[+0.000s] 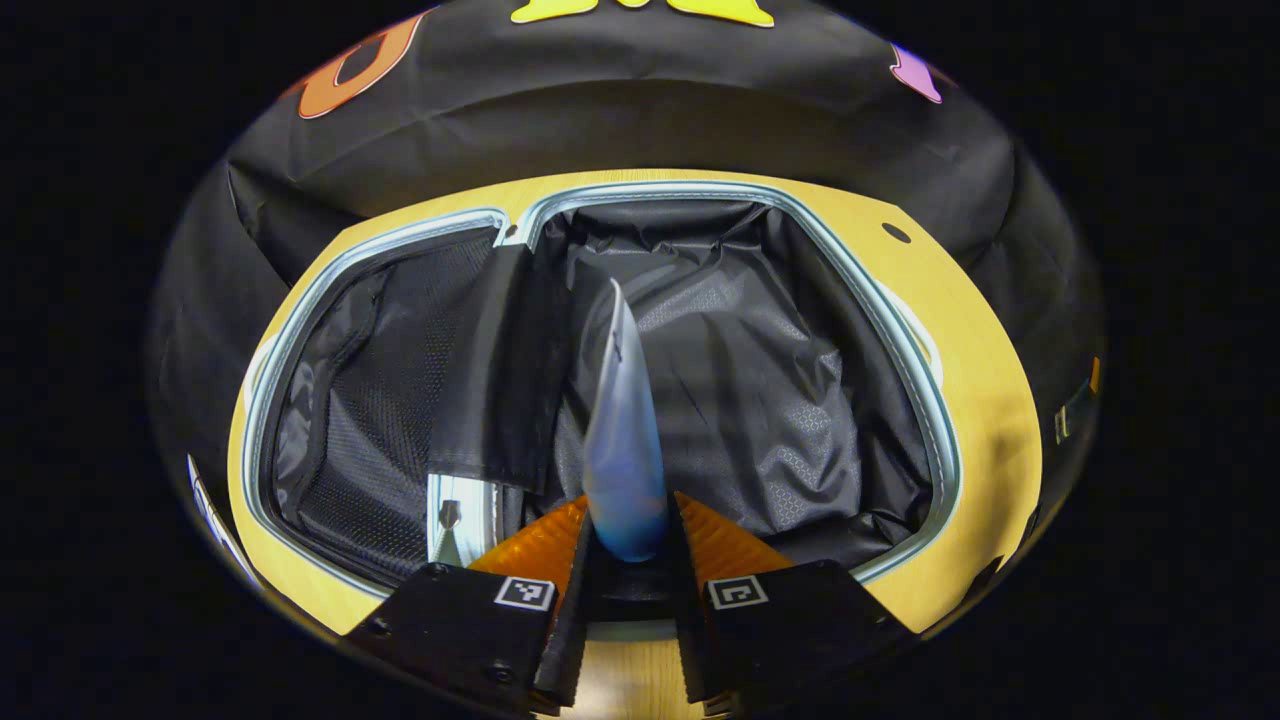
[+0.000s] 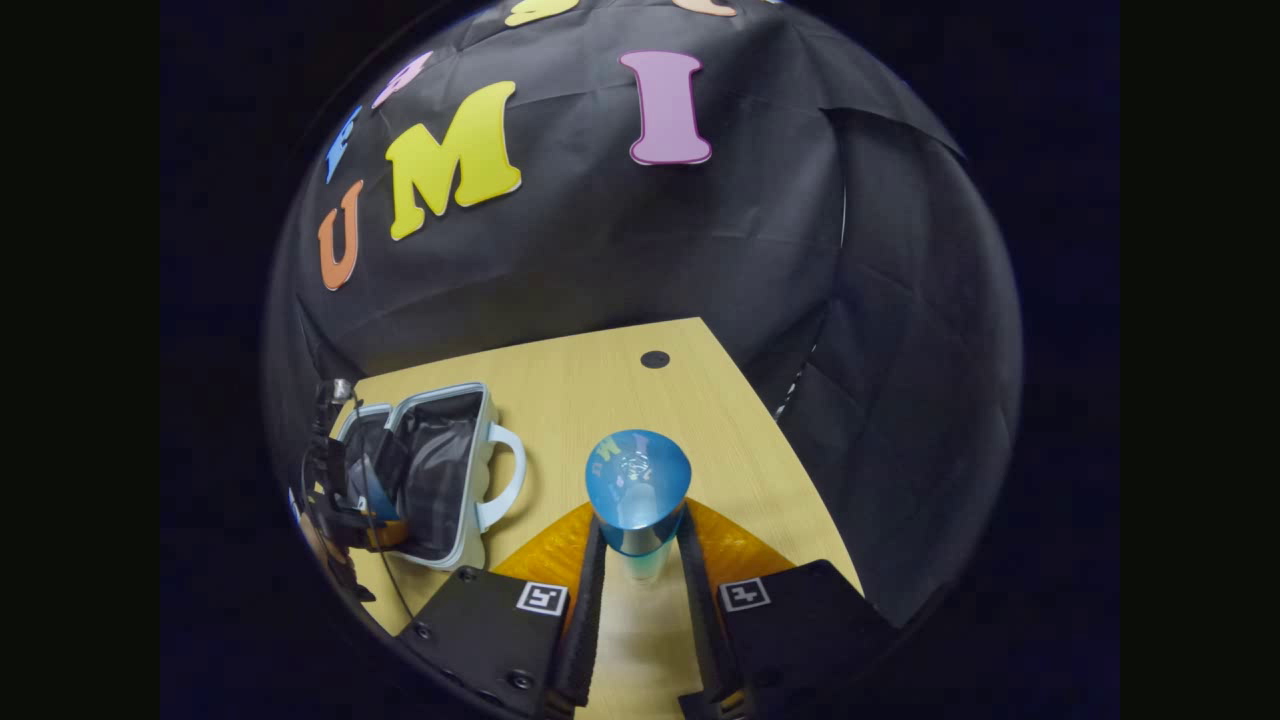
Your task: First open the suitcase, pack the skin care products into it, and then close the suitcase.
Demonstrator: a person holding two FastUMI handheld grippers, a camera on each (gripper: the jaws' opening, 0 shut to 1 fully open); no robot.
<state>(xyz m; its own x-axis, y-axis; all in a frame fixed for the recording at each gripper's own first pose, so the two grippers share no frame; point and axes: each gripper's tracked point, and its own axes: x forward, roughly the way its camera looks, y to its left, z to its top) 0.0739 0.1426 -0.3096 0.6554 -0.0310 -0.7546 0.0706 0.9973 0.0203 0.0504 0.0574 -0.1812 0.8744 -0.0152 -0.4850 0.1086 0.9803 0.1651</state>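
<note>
The suitcase (image 1: 900, 370) lies open on the wooden table, its black lining showing. My left gripper (image 1: 627, 545) is shut on a pale blue tube (image 1: 620, 420), held upright over the open case. In the right gripper view, my right gripper (image 2: 640, 555) is shut on a second blue tube (image 2: 637, 485), its flat crimped end facing the camera, above the table. The open suitcase (image 2: 450, 470) sits far to its left there, with the left gripper (image 2: 355, 520) hovering at it.
A black mesh divider flap (image 1: 500, 370) hangs inside the suitcase between its two halves. The case's white handle (image 2: 505, 475) points toward the table's middle. A small round hole (image 2: 655, 359) marks the table's far part. Black cloth walls close in behind and on the right.
</note>
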